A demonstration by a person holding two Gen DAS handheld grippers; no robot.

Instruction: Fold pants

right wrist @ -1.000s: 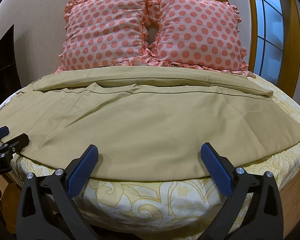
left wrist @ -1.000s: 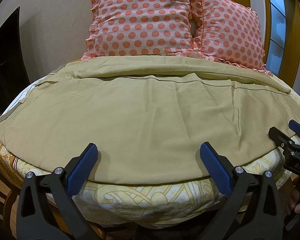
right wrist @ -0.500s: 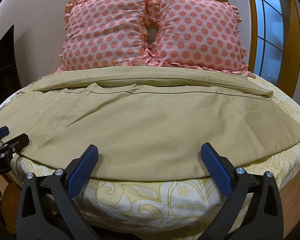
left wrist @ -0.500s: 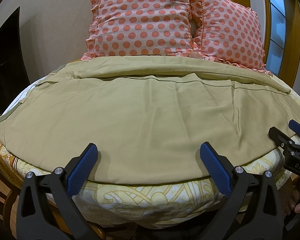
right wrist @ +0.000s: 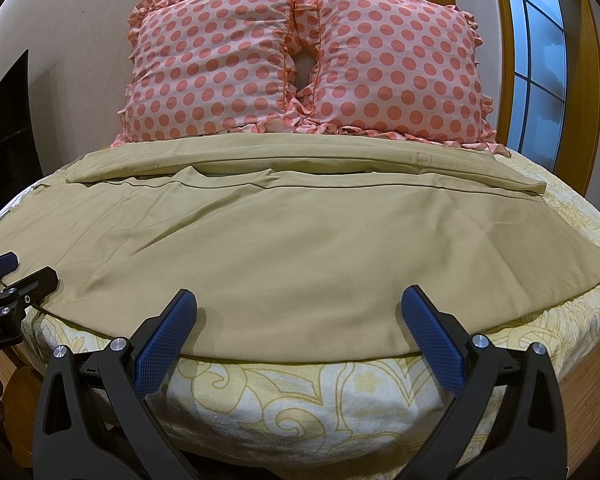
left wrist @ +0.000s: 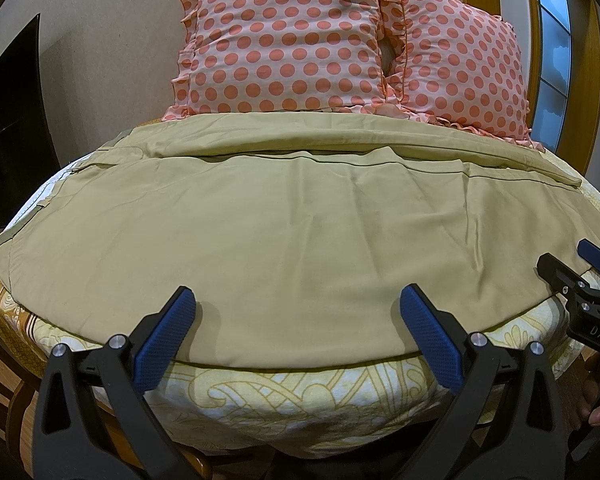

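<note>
Khaki pants [left wrist: 284,232] lie spread flat across the bed, one leg nearer me and the other folded along the back near the pillows; they also show in the right wrist view [right wrist: 300,248]. My left gripper [left wrist: 296,336] is open and empty, hovering at the near hem over the bed's front edge. My right gripper [right wrist: 298,336] is open and empty at the same hem, further right. Each gripper shows in the other's view: the right one at the right edge [left wrist: 580,276], the left one at the left edge [right wrist: 8,280].
The bed [right wrist: 300,396] has a cream sheet with yellow swirls and a rounded front edge. Two pink polka-dot pillows [right wrist: 220,68] lean on the wall behind. A window with a wooden frame [right wrist: 540,80] is at right, a dark panel [left wrist: 8,128] at left.
</note>
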